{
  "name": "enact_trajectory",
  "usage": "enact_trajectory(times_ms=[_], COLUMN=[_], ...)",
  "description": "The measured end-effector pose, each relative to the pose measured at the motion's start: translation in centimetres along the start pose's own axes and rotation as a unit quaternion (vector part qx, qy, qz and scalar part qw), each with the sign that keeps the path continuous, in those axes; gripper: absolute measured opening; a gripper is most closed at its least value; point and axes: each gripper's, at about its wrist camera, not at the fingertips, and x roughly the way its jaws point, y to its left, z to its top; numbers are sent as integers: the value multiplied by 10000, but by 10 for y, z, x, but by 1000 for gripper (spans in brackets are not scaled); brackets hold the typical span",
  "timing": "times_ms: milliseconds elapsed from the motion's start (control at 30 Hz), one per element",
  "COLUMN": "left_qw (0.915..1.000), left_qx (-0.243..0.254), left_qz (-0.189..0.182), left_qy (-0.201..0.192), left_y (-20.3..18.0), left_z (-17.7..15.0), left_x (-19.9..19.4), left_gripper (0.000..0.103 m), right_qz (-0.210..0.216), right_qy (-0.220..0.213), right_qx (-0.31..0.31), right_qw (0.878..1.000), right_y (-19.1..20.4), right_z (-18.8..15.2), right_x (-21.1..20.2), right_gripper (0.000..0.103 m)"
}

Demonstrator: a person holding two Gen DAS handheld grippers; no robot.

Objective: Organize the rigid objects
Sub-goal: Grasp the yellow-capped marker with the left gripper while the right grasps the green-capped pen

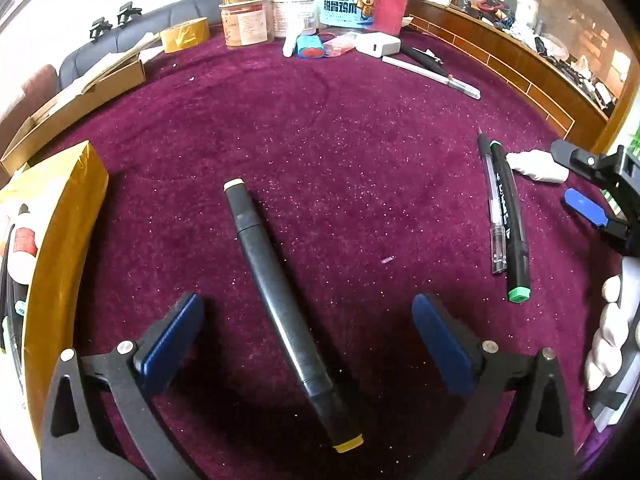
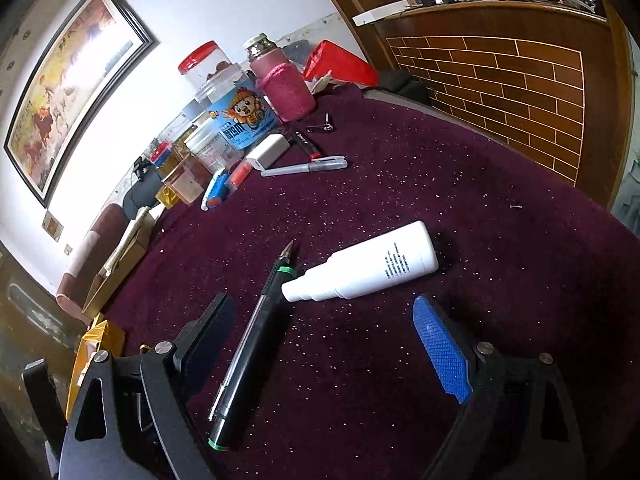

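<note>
Altogether two markers (image 1: 288,308) (image 1: 512,220) (one pen (image 1: 494,208)).

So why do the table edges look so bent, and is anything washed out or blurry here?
Left wrist view: the fisheye lens bows the wooden ledge into a curve, and the far top left corner is blown out white; the black marker lies sharp on the purple cloth. Right wrist view: glare bleaches the framed painting and the wall below it; the white bottle stays crisp.
</note>
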Motion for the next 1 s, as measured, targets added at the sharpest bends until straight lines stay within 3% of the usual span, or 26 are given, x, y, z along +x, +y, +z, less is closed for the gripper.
enact_trajectory(times_ms=[33,67,133,167,267,467,567,733,900,1000], left_qw=[10000,9997,9993,9991,9975,9960,9945,9885,9847,9816], left_qx=[-34,-121,-165,-279,-557,-693,-785,-1124,-1177,-1231], left_qz=[24,80,54,-25,-305,-430,-583,-885,-1034,-1169], left_qy=[-34,-175,-322,-317,-302,-356,-373,-484,-768,-873], left_y=[3,8,18,26,44,46,49,64,68,71], left_z=[-1,-2,-2,-4,-9,-13,-13,-18,-22,-24], left_x=[-2,-8,-14,-15,-18,-18,-18,-29,-52,-62], left_gripper=[94,64,18,12,12,12,12,12,12,12], right_qz=[-28,-44,-31,-64,-23,165,12,-260,-735,-987], right_qy=[-1,-7,-12,2,60,414,604,1038,1034,1039], right_qx=[2,-2,-15,-59,-290,-733,-996,-1205,-1397,-1580], right_qw=[10000,10000,10000,10000,9996,9963,9932,9869,9820,9770], right_y=[0,0,1,2,13,41,55,66,69,75], right_z=[0,0,0,0,-2,-4,-8,-15,-22,-23], right_x=[0,0,0,-1,-6,-9,-1,24,29,29], right_gripper=[87,87,87,87,87,86,72,34,18,18])
